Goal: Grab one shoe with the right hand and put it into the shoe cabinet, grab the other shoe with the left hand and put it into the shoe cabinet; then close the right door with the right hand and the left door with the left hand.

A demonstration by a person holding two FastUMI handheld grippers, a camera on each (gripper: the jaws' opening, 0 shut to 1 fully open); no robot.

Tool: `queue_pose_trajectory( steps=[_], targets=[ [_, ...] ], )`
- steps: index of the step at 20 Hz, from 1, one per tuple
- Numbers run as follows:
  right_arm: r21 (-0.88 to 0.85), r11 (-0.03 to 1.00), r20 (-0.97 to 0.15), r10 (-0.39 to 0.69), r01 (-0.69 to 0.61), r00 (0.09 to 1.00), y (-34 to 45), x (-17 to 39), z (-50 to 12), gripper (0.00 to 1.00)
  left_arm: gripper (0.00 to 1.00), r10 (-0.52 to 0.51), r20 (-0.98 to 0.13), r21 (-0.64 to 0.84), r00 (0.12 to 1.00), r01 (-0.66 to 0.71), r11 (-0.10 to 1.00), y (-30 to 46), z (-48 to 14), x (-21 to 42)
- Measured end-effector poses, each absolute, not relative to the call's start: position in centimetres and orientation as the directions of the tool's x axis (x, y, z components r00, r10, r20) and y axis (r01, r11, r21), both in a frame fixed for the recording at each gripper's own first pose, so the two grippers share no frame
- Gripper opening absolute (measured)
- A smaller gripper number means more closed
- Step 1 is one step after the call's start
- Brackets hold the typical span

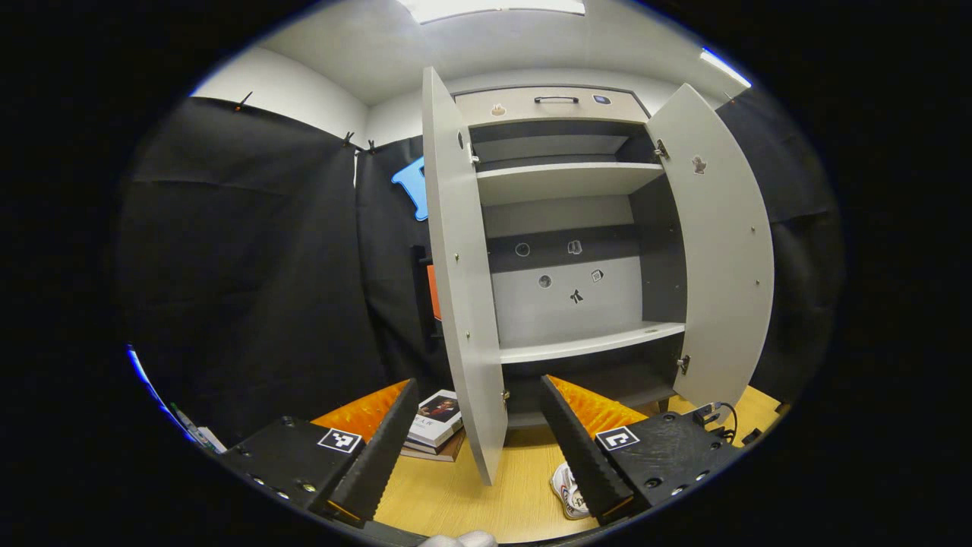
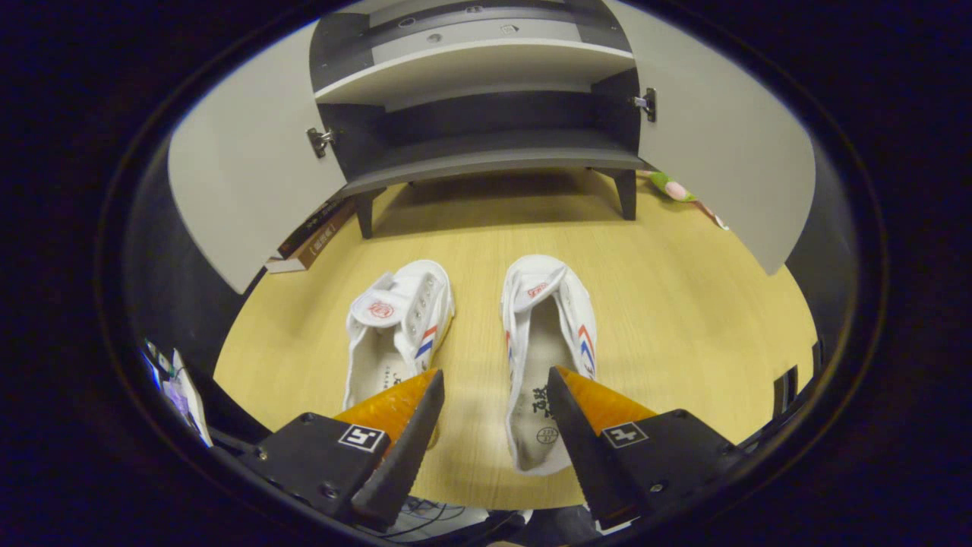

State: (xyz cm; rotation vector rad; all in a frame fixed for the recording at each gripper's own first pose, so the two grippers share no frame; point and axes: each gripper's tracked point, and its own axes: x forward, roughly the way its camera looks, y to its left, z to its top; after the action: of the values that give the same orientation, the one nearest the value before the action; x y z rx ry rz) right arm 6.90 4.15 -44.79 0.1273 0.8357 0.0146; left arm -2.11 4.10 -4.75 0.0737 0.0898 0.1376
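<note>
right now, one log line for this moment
phase: pre-grasp | right gripper: open above shoes | left gripper: open | cabinet: both doors open

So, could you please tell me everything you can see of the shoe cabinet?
The shoe cabinet is a light grey unit with darker grey inner walls, seemingly laminated board. It stands upright on short dark legs on the wooden floor. Both doors are swung wide open on metal hinges: left door and right door. Inside are pale shelves, all bare of shoes, and small stickers dot the back panel. A dark handle sits on the top panel. Neither gripper touches it; books lie beside the left door.
</note>
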Motion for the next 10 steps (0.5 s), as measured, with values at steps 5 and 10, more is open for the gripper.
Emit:
queue_pose_trajectory(
  steps=[5,10],
  targets=[
    [0.113,0.993,-0.727,0.068,0.022,0.684,4.2,11.1,-46.1,0.74,0.96,0.148,-0.1,0.09,0.984,-0.139,0.986,3.2,-5.8,-1.3],
    [0.101,0.995,-0.72,0.062,0.016,0.692,3.5,13.5,-47.2,0.48,0.96,0.189,-0.144,0.129,0.971,-0.171,0.977,3.1,-7.5,0.5]
  ],
)
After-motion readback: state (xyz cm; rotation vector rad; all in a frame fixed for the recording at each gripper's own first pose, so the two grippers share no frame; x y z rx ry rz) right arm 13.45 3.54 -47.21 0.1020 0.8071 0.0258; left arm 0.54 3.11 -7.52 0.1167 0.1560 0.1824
